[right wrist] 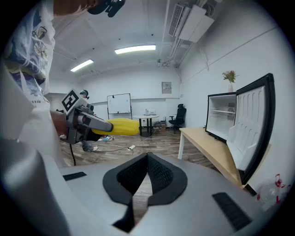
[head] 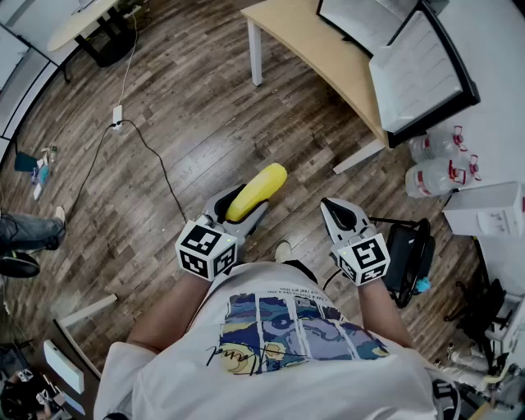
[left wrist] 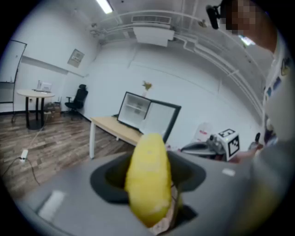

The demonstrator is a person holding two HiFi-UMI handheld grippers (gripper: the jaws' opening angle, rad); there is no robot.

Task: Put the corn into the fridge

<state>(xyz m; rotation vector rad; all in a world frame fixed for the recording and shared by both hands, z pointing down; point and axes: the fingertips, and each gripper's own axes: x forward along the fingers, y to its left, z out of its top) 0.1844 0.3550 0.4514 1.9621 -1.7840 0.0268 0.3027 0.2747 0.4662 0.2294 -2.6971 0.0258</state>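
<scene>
The open fridge (head: pixel 365 18) stands on a pale wooden table (head: pixel 320 49), its door (head: pixel 420 72) swung wide toward my side and its shelves bare as far as I can make out. Well short of the fridge, out over the plank floor, the left gripper (head: pixel 244 207) is clamped on the corn (head: pixel 257 191). It grips the cob near its rear end, so most of the yellow length juts out past the jaws. The right gripper (head: pixel 330 205) rides just beside it on the side nearer the fridge door, jaws drawn together on nothing. The cob's long axis runs straight out along the left gripper and aims at the table edge in front of the fridge. It points roughly into the open compartment, not across it, and in the left gripper view the fridge sits directly beyond the cob's tip. From the right gripper view the corn lies nearly level, far off to the side away from the fridge. I judge the carry only partly done. The left hand has the load and the line, so the cob could go in tip first, while the empty right hand, though closer to the door, has nothing to do but keep clear.
</scene>
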